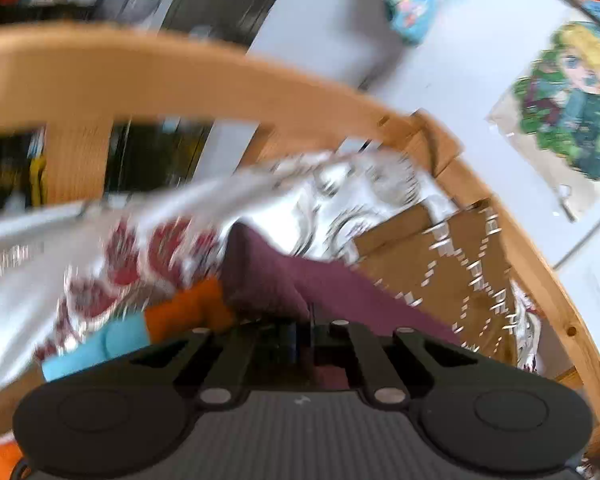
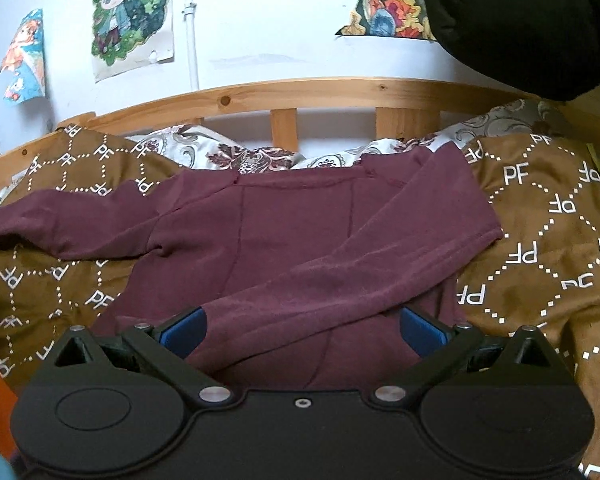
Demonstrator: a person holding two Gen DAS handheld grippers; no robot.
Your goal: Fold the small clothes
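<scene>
Your right gripper (image 2: 302, 330) stands wide open over the near hem of the maroon top (image 2: 284, 240), which lies spread on the brown patterned blanket (image 2: 540, 240) with one sleeve folded across its front. Your left gripper (image 1: 305, 322) is pinched closed on a raised fold of that maroon top (image 1: 284, 276), though its view is heavily blurred, with the wooden bed rail (image 1: 204, 80) beyond.

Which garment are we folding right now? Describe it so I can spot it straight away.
Start at the wooden bed rail along the white wall, then drop to the brown PF-patterned blanket below it. Spread flat on that blanket lies the maroon long-sleeved top, one sleeve folded diagonally across its body. It is the only plain, unpatterned fabric on the bed.
</scene>
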